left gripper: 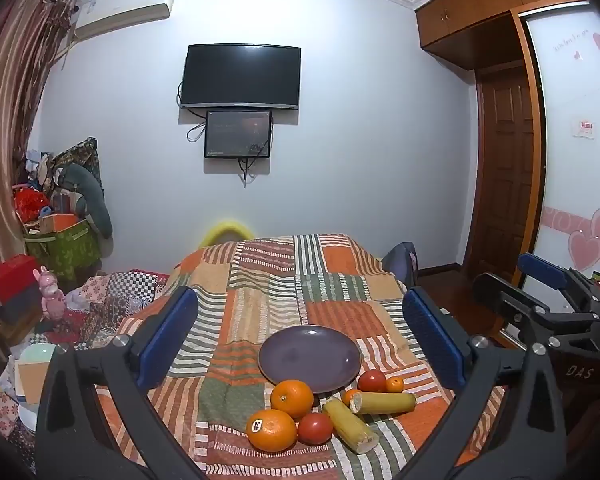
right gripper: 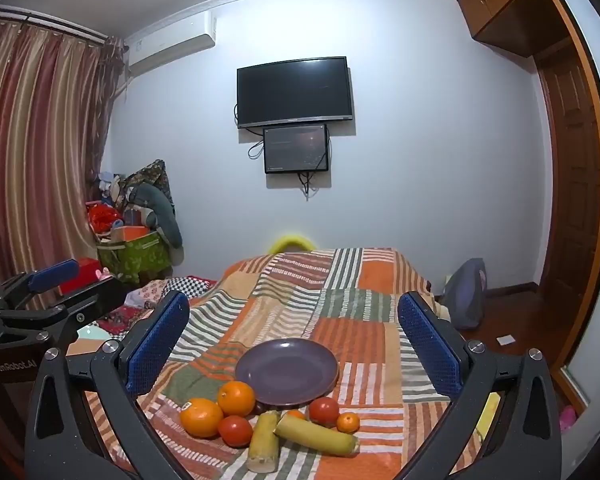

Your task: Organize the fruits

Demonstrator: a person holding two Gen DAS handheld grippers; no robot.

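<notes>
Purple plate [left gripper: 309,359] sits bare behind oranges [left gripper: 291,398], tomatoes [left gripper: 315,428] and yellow stalks [left gripper: 382,403]; both grippers' jaws gape empty.

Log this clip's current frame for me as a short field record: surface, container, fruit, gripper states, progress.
surface: patchwork blanket
container: purple plate, nothing on it
fruit: two oranges, stickered orange nearest; two tomatoes, near tomato; small mandarins, one at; two yellow cut stalks, one at
fruit position: clustered on the blanket at the plate's near edge
left gripper: open, holding nothing
right gripper: open, holding nothing
progress: no fruit on the plate yet
</notes>
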